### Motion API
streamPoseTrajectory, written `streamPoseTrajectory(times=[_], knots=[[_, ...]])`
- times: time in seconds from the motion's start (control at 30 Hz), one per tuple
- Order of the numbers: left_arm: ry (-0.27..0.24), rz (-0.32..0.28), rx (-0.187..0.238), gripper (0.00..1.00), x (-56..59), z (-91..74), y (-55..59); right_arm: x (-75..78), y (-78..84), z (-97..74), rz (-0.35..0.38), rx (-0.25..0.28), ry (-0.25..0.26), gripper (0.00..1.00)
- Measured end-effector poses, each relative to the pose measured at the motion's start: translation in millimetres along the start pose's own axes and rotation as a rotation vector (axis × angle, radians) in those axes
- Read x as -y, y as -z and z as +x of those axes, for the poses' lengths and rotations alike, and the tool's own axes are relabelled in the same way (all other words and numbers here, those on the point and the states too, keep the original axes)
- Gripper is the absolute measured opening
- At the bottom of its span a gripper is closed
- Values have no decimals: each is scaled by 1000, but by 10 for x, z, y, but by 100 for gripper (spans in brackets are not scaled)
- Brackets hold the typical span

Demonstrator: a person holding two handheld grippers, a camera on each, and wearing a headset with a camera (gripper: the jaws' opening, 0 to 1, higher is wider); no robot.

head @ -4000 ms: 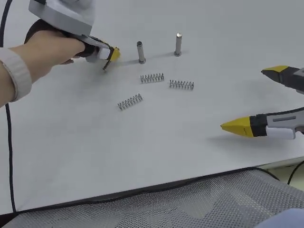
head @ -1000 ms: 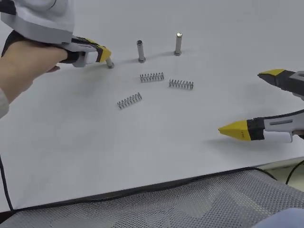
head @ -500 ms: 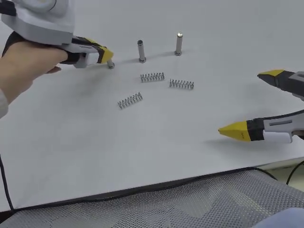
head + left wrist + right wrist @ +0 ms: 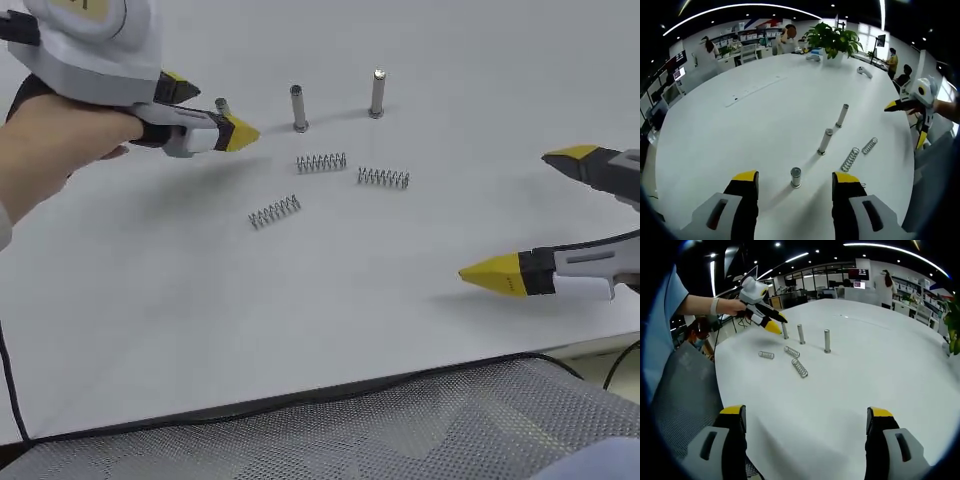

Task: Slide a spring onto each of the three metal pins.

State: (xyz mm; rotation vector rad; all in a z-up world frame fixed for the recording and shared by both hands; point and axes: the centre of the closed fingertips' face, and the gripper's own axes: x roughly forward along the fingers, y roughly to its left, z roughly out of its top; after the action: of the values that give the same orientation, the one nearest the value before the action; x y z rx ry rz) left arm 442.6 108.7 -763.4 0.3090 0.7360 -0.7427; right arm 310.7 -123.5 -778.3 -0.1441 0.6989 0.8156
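Three metal pins stand upright on the white table: the left pin [image 4: 221, 105], the middle pin [image 4: 299, 108] and the right pin [image 4: 377, 93]. Three springs lie loose in front of them [image 4: 321, 162], [image 4: 384, 178], [image 4: 274, 212]. My left gripper [image 4: 215, 108] is open, and the left pin [image 4: 796, 176] stands free between its jaws. The middle pin [image 4: 825, 141] and the far pin [image 4: 842, 115] rise beyond it. My right gripper [image 4: 520, 213] hangs open over the table's right side, holding nothing, well apart from the springs [image 4: 800, 367].
The table's front edge [image 4: 300, 395] runs along the bottom, with a black cable and a mesh chair back [image 4: 420, 430] below it. Bare table lies between the springs and the right gripper [image 4: 805, 412]. Far across the table stand a plant [image 4: 832, 40] and people.
The left gripper, shut on the left pin a moment ago, has opened. That pin, tilted 4 s ago, now stands upright on its own. The right gripper has stayed put.
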Motion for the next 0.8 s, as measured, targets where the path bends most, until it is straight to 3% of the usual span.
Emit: streamPoseTrajectory(times=[0.2,0.47,0.8], knots=[[-4,-7,4,74,-24,-19,42,-16,-6,-7,0,-2,1,99],[36,37,40,91,73,-66,36,-45,-36,-7,-1,3,1,99],[58,25,63,98,90,-136,71,-28,-134,-13,-14,19,13,100]])
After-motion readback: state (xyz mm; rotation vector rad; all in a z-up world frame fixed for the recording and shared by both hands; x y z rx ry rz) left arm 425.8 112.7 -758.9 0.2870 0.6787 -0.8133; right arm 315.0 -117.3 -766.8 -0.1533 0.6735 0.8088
